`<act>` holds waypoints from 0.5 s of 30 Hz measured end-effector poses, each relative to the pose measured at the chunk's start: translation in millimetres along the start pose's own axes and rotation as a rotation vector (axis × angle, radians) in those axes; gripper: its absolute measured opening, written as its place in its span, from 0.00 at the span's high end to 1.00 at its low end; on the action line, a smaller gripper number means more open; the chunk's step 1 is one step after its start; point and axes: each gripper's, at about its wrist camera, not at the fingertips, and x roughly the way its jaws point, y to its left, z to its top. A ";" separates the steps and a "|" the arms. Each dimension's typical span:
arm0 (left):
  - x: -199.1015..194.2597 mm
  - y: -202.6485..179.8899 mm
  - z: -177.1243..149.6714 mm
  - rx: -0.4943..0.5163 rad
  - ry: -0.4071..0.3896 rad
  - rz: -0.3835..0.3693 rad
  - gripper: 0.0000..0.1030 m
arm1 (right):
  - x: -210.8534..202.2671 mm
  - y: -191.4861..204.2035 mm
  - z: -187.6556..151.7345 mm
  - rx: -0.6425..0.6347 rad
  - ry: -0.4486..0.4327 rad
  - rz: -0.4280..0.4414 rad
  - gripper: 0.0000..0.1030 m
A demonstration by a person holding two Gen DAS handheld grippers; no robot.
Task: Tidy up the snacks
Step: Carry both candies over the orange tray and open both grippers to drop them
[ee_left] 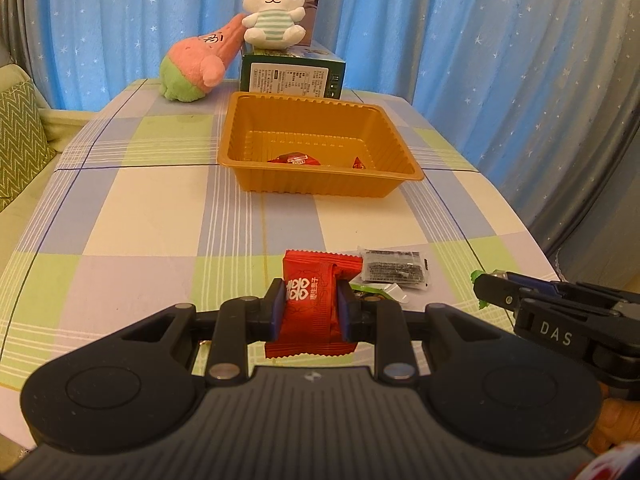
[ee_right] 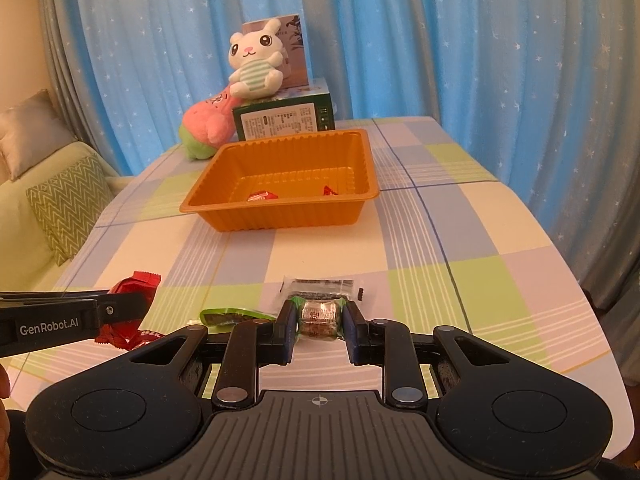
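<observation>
Right now you are holding a red snack packet [ee_left: 316,304] clamped between the fingers of your left gripper [ee_left: 311,302], jaws pressing on its sides, near the front edge of the checked table [ee_left: 140,216]. Your right gripper [ee_right: 320,318] is closing its jaws around a small green-edged snack [ee_right: 319,317], pads at both ends. A black-printed clear packet [ee_right: 320,286] is lying just beyond it, and another green packet [ee_right: 228,316] just to its left. Farther back, the orange tray [ee_left: 320,190] is holding two red sweets [ee_left: 294,159].
</observation>
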 end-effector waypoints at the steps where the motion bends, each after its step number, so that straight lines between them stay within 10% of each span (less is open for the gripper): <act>1: 1.0 -0.3 1.3 0.002 0.000 -0.001 0.77 | 0.6 0.0 1.0 -0.001 0.000 0.001 0.76; 15: 25.0 3.0 31.3 0.000 -0.010 -0.021 0.77 | 30.2 -3.8 29.2 -0.019 0.002 0.013 0.76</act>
